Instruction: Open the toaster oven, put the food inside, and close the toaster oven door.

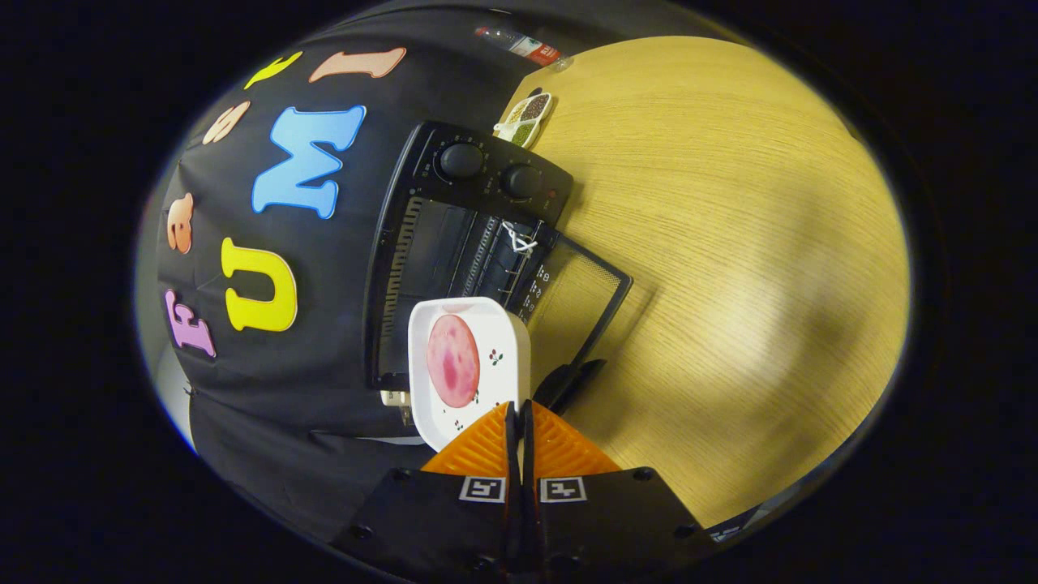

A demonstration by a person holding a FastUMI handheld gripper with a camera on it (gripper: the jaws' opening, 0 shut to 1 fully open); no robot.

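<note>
My gripper (pixel 519 407) is shut on the near rim of a white square plate (pixel 501 334), both fingers pressed together on it. A round pink slice of food (pixel 452 361) lies on the plate. Just beyond the fingers stands the black toaster oven (pixel 486 174) with its door (pixel 580 292) swung fully open and lying flat over the table. The plate's far edge overlaps the oven's dark opening (pixel 454 251), where a wire rack shows. I cannot tell whether the plate rests on anything. The door's handle (pixel 568 380) is beside the fingers.
The oven stands on a light wooden table (pixel 730 243), backed against the black cloth wall. A small dish of beans (pixel 525 119) lies beyond the oven, and a plastic bottle (pixel 523 45) farther off. A white string (pixel 519 239) is tied at the door's hinge side.
</note>
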